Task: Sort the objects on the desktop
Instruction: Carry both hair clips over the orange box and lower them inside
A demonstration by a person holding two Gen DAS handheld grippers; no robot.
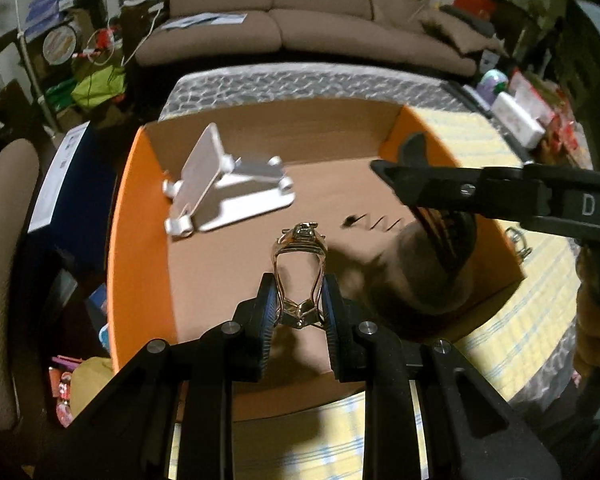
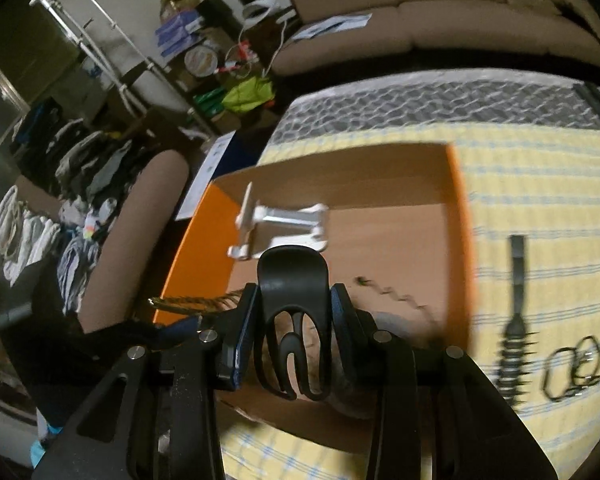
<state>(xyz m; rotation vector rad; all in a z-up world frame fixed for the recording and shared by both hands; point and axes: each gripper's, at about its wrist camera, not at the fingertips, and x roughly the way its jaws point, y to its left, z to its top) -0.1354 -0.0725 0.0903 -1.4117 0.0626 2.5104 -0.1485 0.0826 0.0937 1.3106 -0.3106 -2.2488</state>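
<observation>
A gold hair clip (image 1: 300,276) is clamped between the pads of the left gripper (image 1: 299,308), above the orange cardboard box (image 1: 140,240). A black hair clip (image 2: 294,320) is gripped by the right gripper (image 2: 296,336) over the same box. A white phone stand (image 1: 228,188) is seen inside. A black hairbrush (image 2: 514,320) and rings (image 2: 572,368) lie on the yellow cloth (image 2: 540,184).

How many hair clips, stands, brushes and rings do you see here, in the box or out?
Hair clips: 2, gold metal hair clip, black plastic claw clip
White metal phone stand: 1
Black hairbrush: 1
Dark ring pair: 1
Total: 5
</observation>
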